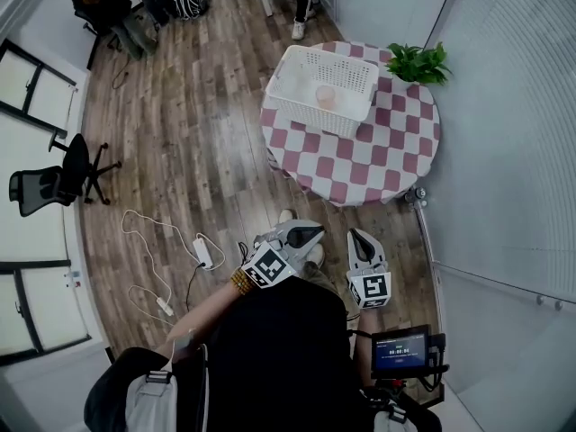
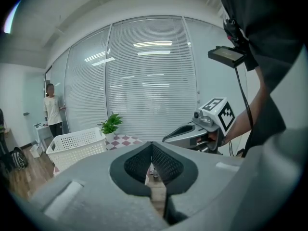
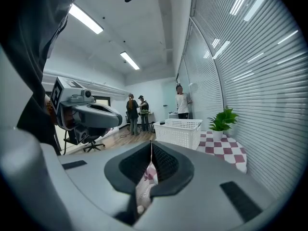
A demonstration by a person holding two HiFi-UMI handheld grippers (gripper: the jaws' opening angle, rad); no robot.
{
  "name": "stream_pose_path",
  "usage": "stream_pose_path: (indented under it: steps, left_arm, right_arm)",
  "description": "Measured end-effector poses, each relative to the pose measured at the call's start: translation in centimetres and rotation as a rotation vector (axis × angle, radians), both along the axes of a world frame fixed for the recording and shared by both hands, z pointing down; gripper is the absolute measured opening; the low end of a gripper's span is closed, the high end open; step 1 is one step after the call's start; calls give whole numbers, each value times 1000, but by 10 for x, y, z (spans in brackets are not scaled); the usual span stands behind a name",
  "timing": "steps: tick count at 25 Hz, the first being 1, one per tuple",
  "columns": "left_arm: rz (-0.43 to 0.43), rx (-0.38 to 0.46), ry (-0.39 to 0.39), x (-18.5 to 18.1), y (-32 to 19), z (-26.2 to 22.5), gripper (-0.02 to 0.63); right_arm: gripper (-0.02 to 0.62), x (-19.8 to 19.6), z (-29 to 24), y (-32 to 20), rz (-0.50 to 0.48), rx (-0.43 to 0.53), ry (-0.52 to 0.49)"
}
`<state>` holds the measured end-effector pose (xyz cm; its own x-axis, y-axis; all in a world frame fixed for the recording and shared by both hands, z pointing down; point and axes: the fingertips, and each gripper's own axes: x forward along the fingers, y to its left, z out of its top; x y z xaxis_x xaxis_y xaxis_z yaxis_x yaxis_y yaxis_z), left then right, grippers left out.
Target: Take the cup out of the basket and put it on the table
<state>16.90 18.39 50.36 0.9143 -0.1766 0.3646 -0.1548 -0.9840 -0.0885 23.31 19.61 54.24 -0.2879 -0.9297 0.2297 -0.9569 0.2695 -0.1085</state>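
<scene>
Cup (image 1: 326,96) sits inside white basket (image 1: 353,72) on round checked surface (image 1: 387,156); potted plant (image 1: 418,63) near basket. Left tongs (image 1: 306,235) and right tongs (image 1: 359,238) both closed, nothing gripped, held close to person's body, well apart from surface

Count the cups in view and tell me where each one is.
1. The cup stands inside the white basket on the checkered table. The basket's walls may hide others.
</scene>
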Motion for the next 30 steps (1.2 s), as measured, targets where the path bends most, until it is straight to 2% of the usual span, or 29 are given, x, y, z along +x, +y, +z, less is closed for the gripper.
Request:
stream_pose_path:
  steps: [8, 14, 20, 30]
  left_arm:
    - [-6, -34, -5, 7, -34, 21, 6]
    - [8, -29, 40, 28, -91, 8, 5]
    - [7, -22, 64, 32, -150, -6, 6]
    - [-42, -77, 70, 6, -231, 5, 6]
  right_arm:
    - [11, 0, 9, -40, -54, -26, 35]
    - [11, 8, -5, -86, -79, -25, 77]
    - [11, 15, -17, -147, -96, -41, 104]
    - [12, 17, -19, -225, -166, -113, 171]
